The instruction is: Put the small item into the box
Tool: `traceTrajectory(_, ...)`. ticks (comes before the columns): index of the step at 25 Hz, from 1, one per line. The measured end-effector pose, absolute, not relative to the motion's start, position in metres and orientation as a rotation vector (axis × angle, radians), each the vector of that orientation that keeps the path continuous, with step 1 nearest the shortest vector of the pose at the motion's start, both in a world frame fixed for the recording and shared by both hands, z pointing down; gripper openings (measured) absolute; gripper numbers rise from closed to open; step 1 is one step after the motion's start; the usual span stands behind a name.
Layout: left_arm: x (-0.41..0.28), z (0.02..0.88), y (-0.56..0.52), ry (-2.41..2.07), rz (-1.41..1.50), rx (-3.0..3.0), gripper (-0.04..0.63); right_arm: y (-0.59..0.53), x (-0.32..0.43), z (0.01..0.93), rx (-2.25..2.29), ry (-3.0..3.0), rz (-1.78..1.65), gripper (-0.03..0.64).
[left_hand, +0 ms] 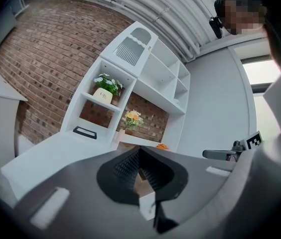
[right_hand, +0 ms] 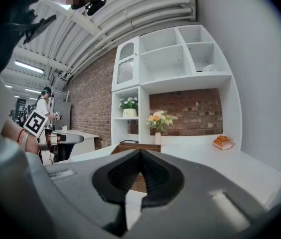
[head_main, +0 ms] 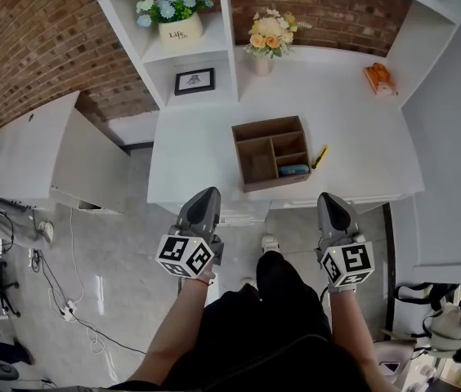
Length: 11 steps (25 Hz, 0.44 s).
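Observation:
A brown wooden box [head_main: 257, 129] with several compartments stands in the middle of the white desk [head_main: 190, 149]. A blue item [head_main: 293, 170] lies in its front right compartment. Just right of the box, a small yellow stick-like item [head_main: 320, 156] lies on the desk. My left gripper [head_main: 205, 194] hangs at the desk's front edge, left of the box, shut and empty. My right gripper [head_main: 331, 200] hovers at the front edge, below the yellow item, also shut and empty. In the right gripper view the box [right_hand: 136, 147] shows just beyond the closed jaws [right_hand: 140, 156].
A shelf unit at the back holds a pot of blue flowers [head_main: 176, 19] and a framed picture [head_main: 194, 81]. A vase of orange flowers [head_main: 266, 41] and an orange object [head_main: 379, 78] stand on the desk's back. A white cabinet [head_main: 46, 153] stands left, a wall right.

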<state>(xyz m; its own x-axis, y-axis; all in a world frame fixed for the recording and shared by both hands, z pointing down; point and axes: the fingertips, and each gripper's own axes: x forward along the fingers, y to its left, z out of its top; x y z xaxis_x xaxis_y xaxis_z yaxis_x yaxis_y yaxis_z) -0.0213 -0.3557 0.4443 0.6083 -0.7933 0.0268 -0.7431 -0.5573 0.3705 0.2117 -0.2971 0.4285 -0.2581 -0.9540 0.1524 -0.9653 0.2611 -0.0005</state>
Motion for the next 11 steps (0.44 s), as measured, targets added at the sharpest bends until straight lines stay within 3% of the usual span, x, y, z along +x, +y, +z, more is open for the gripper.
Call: traceTrajectory(11, -0.0251, 0.4433, -0.3452, -1.226, -0.197, 2.503, 0.002, -0.2868, 0.2086, 0.4245, 1.863, -2.403, 0.143, 0.002)
